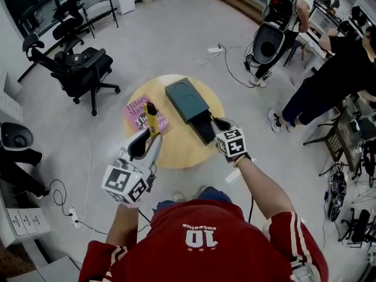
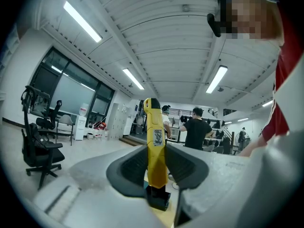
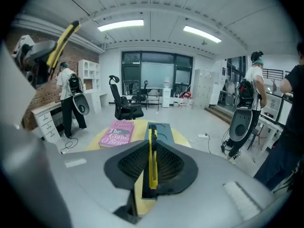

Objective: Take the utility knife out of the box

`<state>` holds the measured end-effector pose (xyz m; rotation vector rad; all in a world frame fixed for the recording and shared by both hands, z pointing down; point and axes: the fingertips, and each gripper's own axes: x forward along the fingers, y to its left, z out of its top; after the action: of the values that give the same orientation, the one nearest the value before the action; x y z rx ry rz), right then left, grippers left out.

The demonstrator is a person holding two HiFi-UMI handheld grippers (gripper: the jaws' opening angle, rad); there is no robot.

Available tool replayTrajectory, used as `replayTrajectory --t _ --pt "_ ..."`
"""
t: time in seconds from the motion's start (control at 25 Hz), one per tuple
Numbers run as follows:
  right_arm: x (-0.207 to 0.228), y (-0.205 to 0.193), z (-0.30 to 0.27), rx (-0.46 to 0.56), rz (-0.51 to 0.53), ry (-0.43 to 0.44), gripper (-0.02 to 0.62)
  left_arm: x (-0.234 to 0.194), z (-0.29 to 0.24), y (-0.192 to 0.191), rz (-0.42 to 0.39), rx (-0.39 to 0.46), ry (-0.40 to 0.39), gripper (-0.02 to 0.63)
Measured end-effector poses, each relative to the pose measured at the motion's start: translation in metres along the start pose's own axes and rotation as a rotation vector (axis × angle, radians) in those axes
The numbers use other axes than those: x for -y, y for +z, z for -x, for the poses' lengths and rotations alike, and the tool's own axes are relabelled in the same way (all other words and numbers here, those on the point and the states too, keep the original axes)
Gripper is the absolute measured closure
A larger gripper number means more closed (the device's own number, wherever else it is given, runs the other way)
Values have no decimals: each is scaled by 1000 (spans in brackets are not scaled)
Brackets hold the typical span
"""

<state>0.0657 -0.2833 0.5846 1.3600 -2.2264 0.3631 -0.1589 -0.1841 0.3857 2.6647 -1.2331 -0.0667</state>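
Observation:
A dark teal box (image 1: pixel 184 97) lies on the round wooden table (image 1: pixel 176 151), with a darker part (image 1: pixel 203 128) jutting from its near end. My left gripper (image 1: pixel 150 129) is raised over the table's left side, shut on a yellow utility knife (image 1: pixel 151 117) that stands upright between the jaws (image 2: pixel 155 137). My right gripper (image 1: pixel 218 124) hovers at the box's near end. Its jaws (image 3: pixel 151 167) grip a slim yellow-and-black knife (image 3: pixel 152 153), seen edge-on. The box (image 3: pixel 160 130) lies beyond it.
A pink book (image 1: pixel 140 111) lies on the table's left part (image 3: pixel 118 132). Black office chairs (image 1: pixel 76 66) stand to the left, cables and a power strip (image 1: pixel 214 50) cross the floor, and people (image 1: pixel 329 81) stand at desks to the right.

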Motion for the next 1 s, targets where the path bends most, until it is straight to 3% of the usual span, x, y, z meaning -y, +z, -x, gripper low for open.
replayTrajectory --t 0.24,0.56,1.0 --pt "-14 45 60 141 2 35 546 20 -2 8 -50 20 3 479" --pt "-27 88 176 356 -60 104 548 74 5 17 -46 42 31 479" --pt "-34 89 316 520 -54 142 548 157 22 16 -54 47 40 479"
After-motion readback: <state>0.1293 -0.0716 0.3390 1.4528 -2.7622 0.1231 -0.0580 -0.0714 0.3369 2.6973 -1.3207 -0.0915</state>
